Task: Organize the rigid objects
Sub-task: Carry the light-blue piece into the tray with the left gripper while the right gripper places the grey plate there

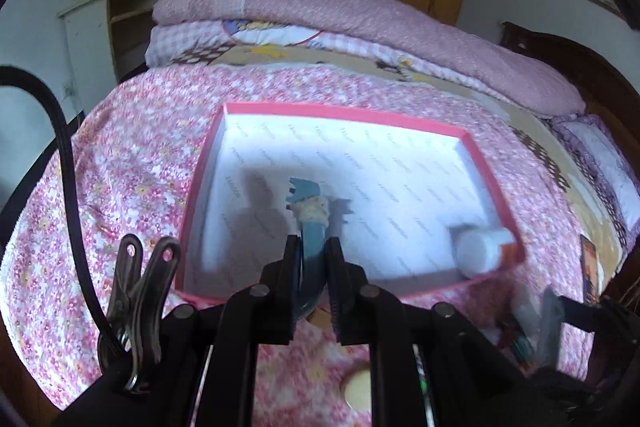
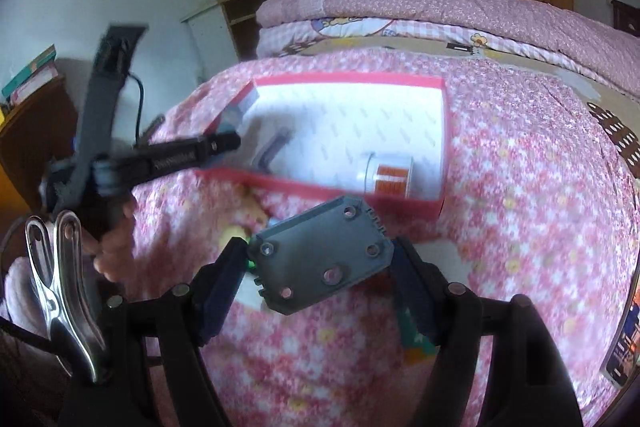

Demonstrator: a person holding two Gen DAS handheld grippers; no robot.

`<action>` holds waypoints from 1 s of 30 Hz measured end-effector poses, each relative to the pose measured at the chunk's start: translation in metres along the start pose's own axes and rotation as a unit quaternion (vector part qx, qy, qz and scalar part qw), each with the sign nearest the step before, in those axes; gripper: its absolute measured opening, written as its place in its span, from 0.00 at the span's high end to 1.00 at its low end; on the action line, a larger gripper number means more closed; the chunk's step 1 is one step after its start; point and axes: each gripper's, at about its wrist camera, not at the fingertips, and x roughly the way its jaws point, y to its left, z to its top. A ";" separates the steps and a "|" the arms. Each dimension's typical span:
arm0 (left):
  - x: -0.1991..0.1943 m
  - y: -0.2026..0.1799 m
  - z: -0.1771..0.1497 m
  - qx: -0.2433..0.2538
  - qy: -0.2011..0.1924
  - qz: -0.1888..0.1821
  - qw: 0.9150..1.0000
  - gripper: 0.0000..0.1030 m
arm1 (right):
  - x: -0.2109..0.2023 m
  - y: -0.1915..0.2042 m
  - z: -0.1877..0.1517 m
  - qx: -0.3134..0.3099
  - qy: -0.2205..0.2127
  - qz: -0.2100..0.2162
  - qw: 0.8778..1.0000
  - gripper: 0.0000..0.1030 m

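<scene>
A pink box (image 1: 498, 179) with a white inside lies on the flowered bedspread; it also shows in the right wrist view (image 2: 446, 131). My left gripper (image 1: 314, 247) is shut on a blue hair clip (image 1: 310, 219) with a fuzzy beige band, held over the box's near part. A white bottle (image 1: 480, 247) with an orange label lies in the box's right corner, also in the right wrist view (image 2: 386, 177). My right gripper (image 2: 320, 251) is shut on a grey plastic plate (image 2: 324, 255) with holes, held just short of the box's near wall. The left gripper (image 2: 224, 143) reaches into the box there.
Folded pink quilts (image 1: 360, 27) lie stacked at the far side of the bed. A round beige object (image 1: 360, 391) lies on the bedspread under my left gripper. Small items (image 2: 416, 339) lie under my right gripper. A dark wooden headboard (image 1: 560, 67) stands at right.
</scene>
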 end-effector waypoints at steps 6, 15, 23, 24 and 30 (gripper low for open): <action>0.018 0.004 0.009 0.003 0.001 0.010 1.000 0.87 | 0.010 -0.010 0.018 0.020 -0.001 0.003 1.000 0.28; 0.030 0.014 0.005 -0.018 0.016 0.008 1.000 0.72 | 0.030 -0.024 0.044 0.034 0.002 -0.015 0.999 0.28; 0.028 0.016 0.000 -0.014 0.007 0.012 1.000 0.68 | 0.057 -0.037 0.071 0.049 0.004 -0.038 0.998 0.27; 0.028 0.017 0.000 -0.015 0.006 0.012 1.000 0.68 | 0.062 -0.036 0.074 0.046 0.003 -0.046 0.998 0.27; 0.024 0.015 0.000 -0.008 0.001 0.014 1.000 0.68 | 0.086 -0.039 0.094 0.052 0.004 -0.064 0.997 0.27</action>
